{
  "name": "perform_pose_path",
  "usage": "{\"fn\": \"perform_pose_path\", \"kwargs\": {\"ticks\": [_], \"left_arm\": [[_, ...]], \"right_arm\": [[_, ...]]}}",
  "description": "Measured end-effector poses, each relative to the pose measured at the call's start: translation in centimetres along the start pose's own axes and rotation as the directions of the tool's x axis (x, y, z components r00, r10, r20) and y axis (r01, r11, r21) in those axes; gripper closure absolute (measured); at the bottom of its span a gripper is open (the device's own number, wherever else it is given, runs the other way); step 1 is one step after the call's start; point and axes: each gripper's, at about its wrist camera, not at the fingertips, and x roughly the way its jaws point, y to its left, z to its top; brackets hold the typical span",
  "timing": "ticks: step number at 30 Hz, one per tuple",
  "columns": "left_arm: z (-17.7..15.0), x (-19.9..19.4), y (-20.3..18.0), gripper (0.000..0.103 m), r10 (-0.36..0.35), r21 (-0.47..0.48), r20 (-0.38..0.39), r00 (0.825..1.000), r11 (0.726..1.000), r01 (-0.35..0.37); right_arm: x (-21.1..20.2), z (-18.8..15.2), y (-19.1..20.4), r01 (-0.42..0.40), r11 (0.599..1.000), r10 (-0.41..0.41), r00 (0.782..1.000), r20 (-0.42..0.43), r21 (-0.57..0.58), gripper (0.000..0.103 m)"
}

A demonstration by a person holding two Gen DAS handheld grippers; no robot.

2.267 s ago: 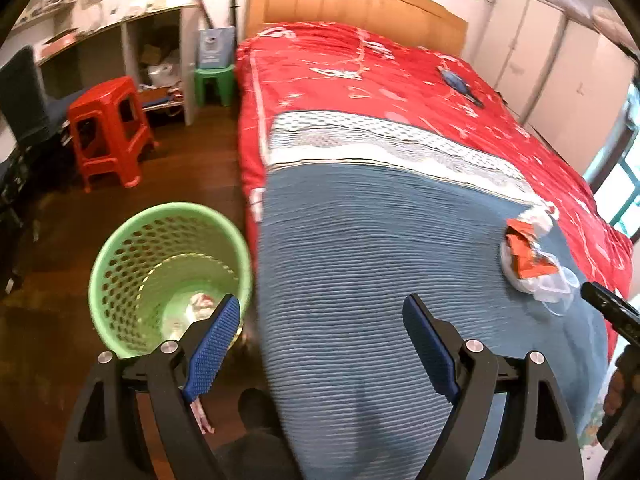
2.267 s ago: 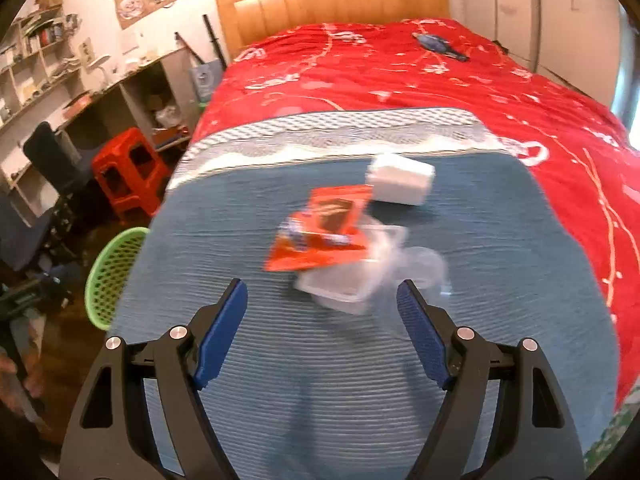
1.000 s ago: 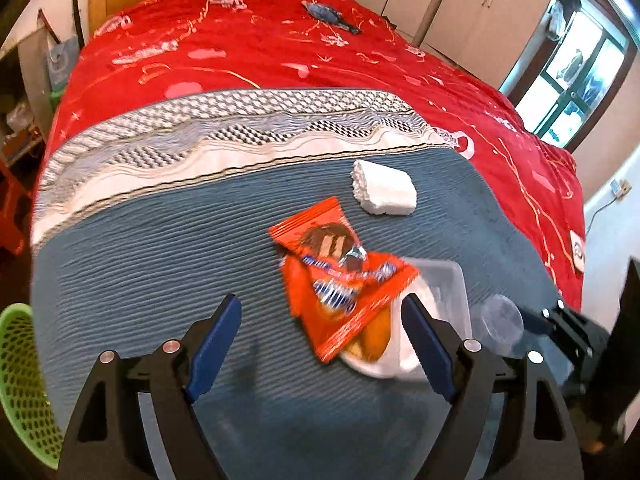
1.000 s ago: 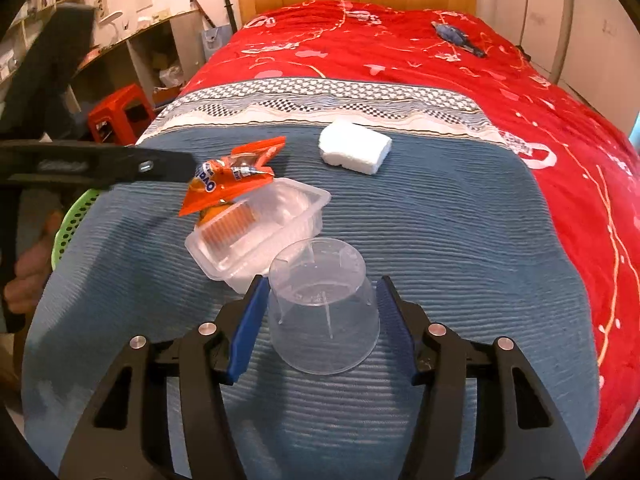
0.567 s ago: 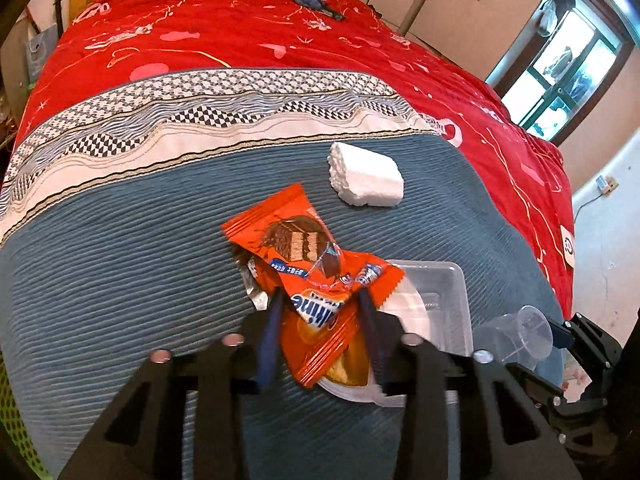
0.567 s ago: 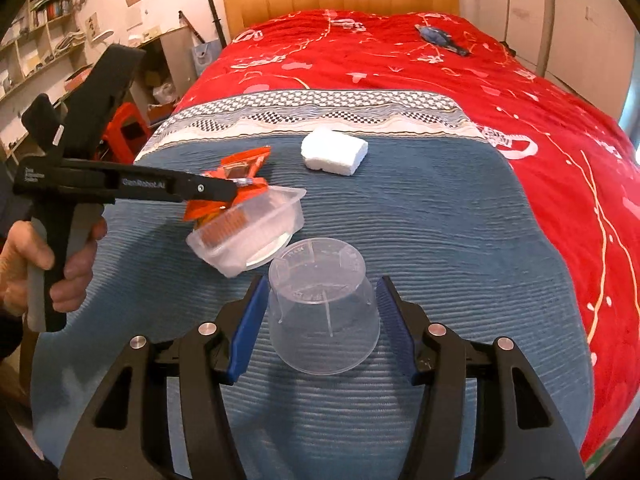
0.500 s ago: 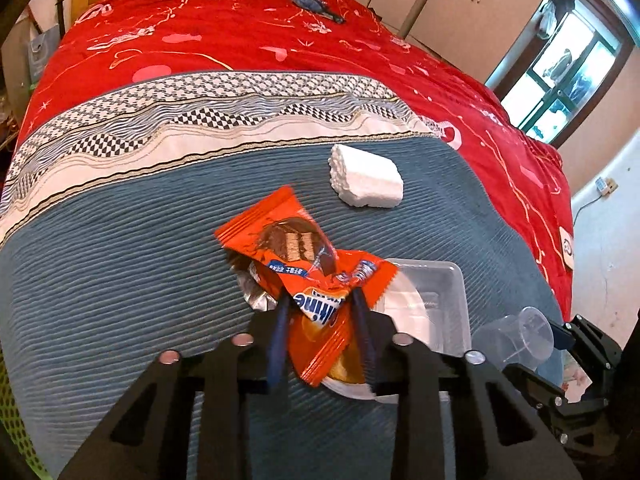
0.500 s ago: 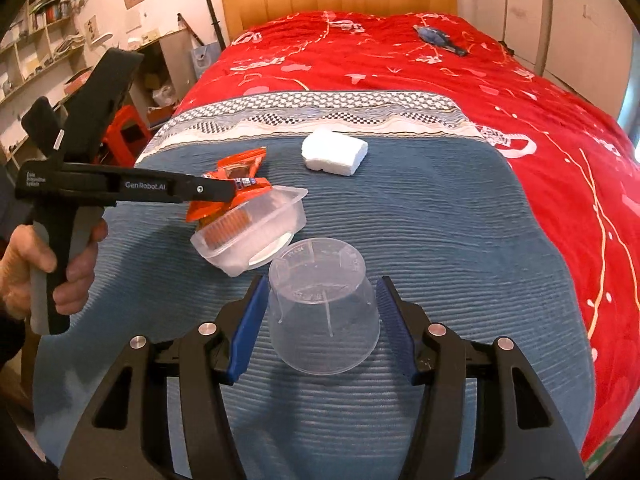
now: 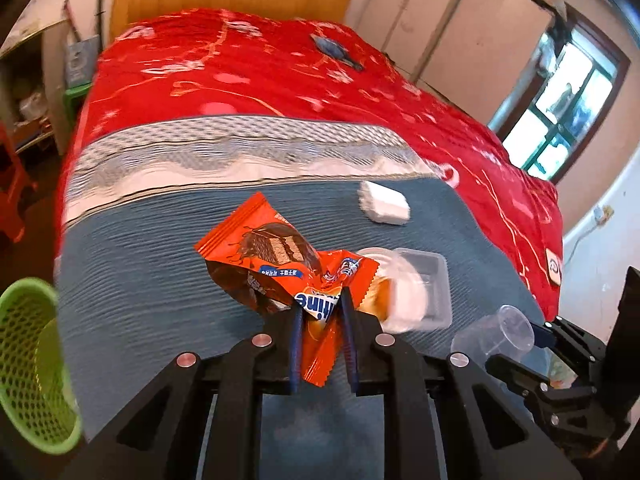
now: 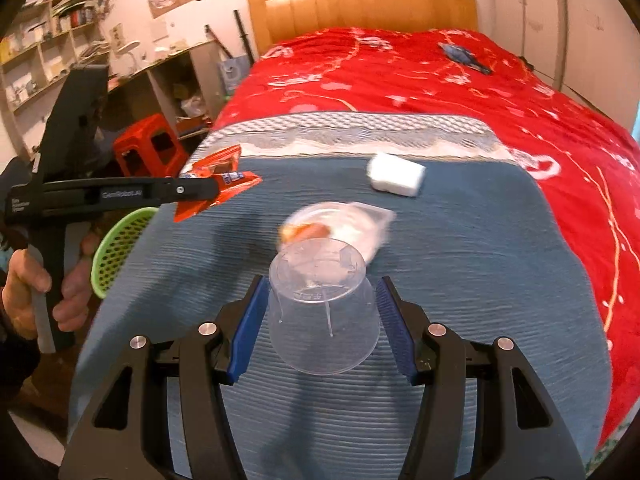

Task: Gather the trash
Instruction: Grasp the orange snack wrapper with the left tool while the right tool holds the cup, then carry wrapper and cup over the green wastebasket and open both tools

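My left gripper [image 9: 321, 304] is shut on orange snack wrappers [image 9: 276, 268] and holds them above the blue blanket; they also show in the right wrist view [image 10: 216, 184]. My right gripper [image 10: 324, 292] is shut on a clear plastic cup [image 10: 324, 316], also seen in the left wrist view [image 9: 496, 332]. A clear plastic tray [image 10: 352, 224] with an orange scrap lies on the blanket, blurred, just beyond the cup; it also shows in the left wrist view [image 9: 424, 292]. A white tissue pack [image 10: 396, 178] lies further back. The green trash basket [image 9: 28, 368] stands on the floor left of the bed.
The bed has a blue blanket [image 10: 460, 280] over a red quilt [image 10: 400, 72]. A dark blue object [image 10: 462, 56] lies near the headboard. A red stool [image 10: 148, 152] and desk shelves stand left of the bed. Wardrobes and a window [image 9: 560, 120] are on the right.
My left gripper closed on the orange wrappers and lifted them off the tray, moving left. The tray shifted and is blurred. My right gripper keeps holding the cup, raised a little.
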Motion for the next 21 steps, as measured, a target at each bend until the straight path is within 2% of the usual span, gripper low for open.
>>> {"fn": "perform_pose_path", "kwargs": {"ticks": [6,10,15,21], "left_arm": [[-1.7,-5.1,5.2,0.086,0.076,-0.073,0.046,0.996,0.995,-0.072],[-3.1,-8.0,9.0,0.086,0.150,-0.123,0.064,0.987,0.982,-0.142],[-4.9,-10.3,13.9,0.086,0.227,-0.203,0.057,0.972,0.956,-0.211],[-7.2,-11.4,19.9,0.085,0.319,-0.300,0.010,0.948,0.905,-0.301]], "right_arm": [[0.7,1.4,5.2,-0.070,0.996,0.070,0.997,0.008,-0.060,0.047],[1.6,2.1,8.1,-0.111,0.989,0.111,0.994,0.001,-0.096,0.047],[2.7,2.9,11.6,-0.153,0.979,0.153,0.988,-0.017,-0.133,0.047],[4.0,3.8,15.3,-0.193,0.967,0.189,0.981,-0.040,-0.169,0.047]]}}
